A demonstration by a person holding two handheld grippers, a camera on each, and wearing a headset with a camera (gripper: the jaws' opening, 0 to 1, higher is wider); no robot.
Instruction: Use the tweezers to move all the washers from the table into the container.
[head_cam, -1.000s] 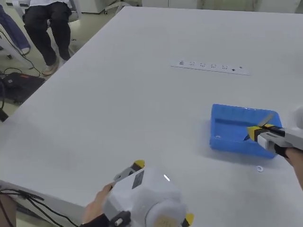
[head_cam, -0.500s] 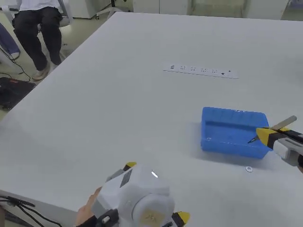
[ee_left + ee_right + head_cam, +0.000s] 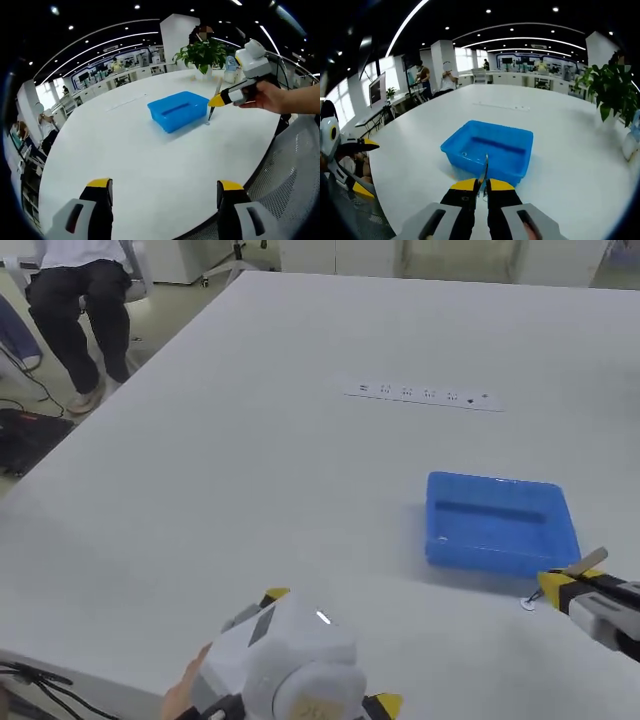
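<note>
Low left: left claw (image 3: 165, 186), jaws spread wide, nothing between. Middle: blue container (image 3: 490, 554) on white counter (image 3: 250, 470). Just off its near right corner, clear in the head view: 1 washer (image 3: 527, 603) on the counter, tweezers (image 3: 589, 562) tip right at it. Right: right claw (image 3: 482, 186) clamped on those tweezers. Beyond: power strip (image 3: 422, 395), potted plant (image 3: 202, 52), ceiling light strips.

One container (image 3: 495, 552), one tweezers (image 3: 485, 167) — one washer (image 3: 527, 604) on the table (image 3: 250, 460).

Our left gripper (image 3: 165, 185) and right gripper (image 3: 482, 185) have white bodies and black jaws capped in yellow.
</note>
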